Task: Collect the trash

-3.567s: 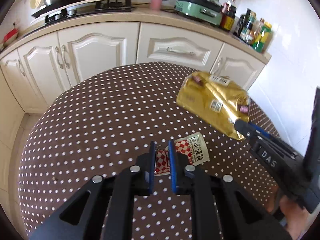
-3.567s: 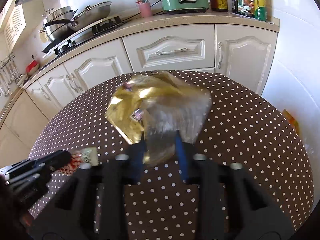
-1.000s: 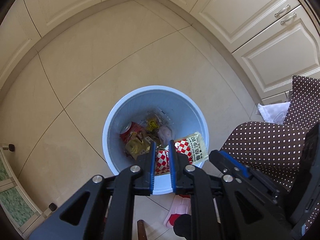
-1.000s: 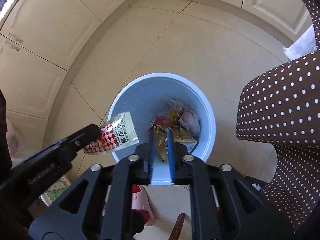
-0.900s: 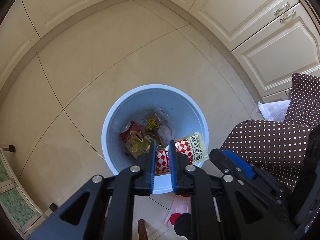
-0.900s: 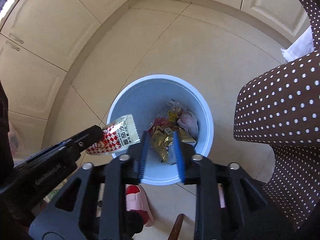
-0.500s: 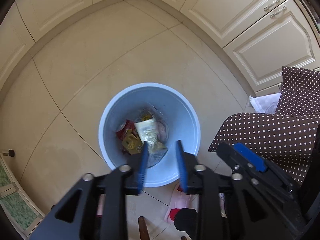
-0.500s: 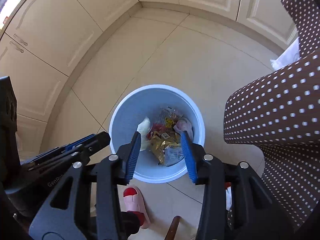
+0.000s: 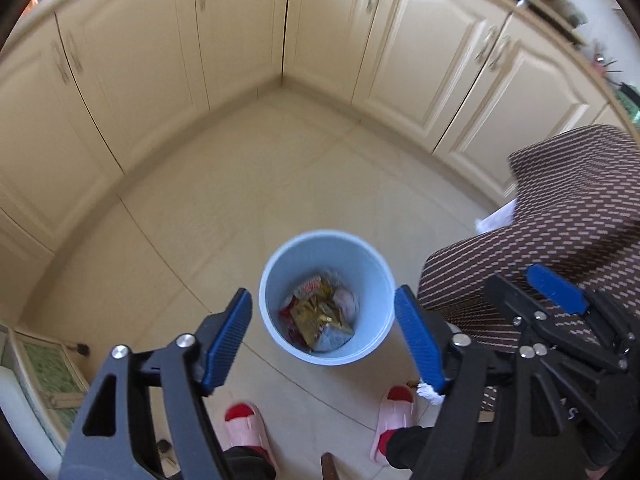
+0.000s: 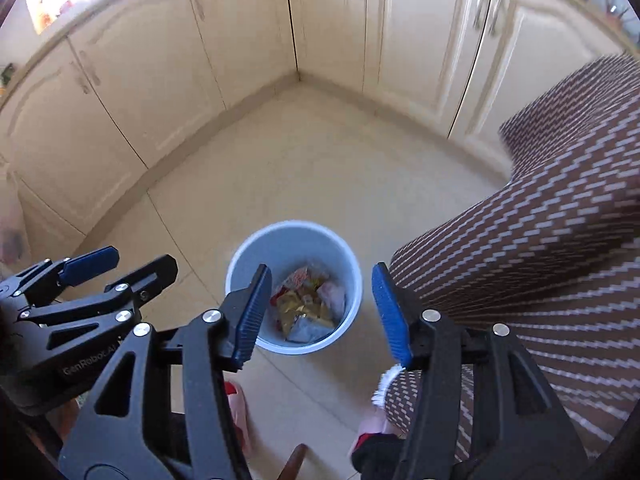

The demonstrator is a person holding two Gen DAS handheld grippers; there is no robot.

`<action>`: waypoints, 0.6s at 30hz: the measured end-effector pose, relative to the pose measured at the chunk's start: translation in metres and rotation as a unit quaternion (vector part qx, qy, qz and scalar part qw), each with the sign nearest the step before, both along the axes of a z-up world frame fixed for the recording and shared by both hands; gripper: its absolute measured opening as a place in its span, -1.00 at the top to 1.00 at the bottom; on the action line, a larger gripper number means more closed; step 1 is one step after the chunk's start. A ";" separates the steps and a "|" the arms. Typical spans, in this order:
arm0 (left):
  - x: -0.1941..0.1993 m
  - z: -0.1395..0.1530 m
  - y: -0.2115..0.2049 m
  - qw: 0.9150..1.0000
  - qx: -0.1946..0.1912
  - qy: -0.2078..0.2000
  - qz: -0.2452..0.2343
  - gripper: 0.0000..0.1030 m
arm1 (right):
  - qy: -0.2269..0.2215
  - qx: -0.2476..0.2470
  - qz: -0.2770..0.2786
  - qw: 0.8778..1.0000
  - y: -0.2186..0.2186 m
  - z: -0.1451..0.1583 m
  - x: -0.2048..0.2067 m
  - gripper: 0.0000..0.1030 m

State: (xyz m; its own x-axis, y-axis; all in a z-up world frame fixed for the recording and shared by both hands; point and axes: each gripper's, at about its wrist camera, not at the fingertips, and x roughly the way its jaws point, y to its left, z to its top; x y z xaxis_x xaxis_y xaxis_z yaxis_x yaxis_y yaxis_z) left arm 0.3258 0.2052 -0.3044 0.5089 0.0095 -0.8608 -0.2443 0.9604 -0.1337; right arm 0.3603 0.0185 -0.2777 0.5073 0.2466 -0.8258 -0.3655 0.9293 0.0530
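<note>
A light blue trash bin (image 9: 272,320) stands on the tiled floor, also in the right wrist view (image 10: 244,256). It holds a gold wrapper (image 9: 316,318) and other crumpled wrappers (image 10: 306,306). My left gripper (image 9: 322,312) is wide open and empty, high above the bin. My right gripper (image 10: 320,284) is wide open and empty above the bin too. The right gripper shows at the right of the left wrist view (image 9: 520,292); the left gripper shows at the left of the right wrist view (image 10: 132,260).
The table with its brown dotted cloth (image 9: 560,240) hangs close to the right of the bin (image 10: 540,248). Cream cabinets (image 9: 240,40) line the corner behind. The person's pink slippers (image 9: 244,428) stand just below the bin.
Both grippers have opened wide and risen away from the bin. The red-checked packet and the gold wrapper now lie in the bin. The views have tilted up toward the cabinets.
</note>
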 end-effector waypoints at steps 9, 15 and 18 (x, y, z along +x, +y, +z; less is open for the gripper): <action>-0.083 0.117 -0.047 0.992 0.034 -0.124 -0.012 -0.60 | -0.137 0.018 -0.034 0.990 -0.063 0.119 -0.104 -0.29; -0.141 0.181 -0.088 0.979 0.041 -0.199 -0.030 -0.62 | -0.225 0.022 -0.068 0.972 -0.105 0.177 -0.172 -0.40; -0.169 0.209 -0.106 0.971 0.052 -0.231 -0.038 -0.62 | -0.249 0.027 -0.080 0.965 -0.124 0.196 -0.198 -0.44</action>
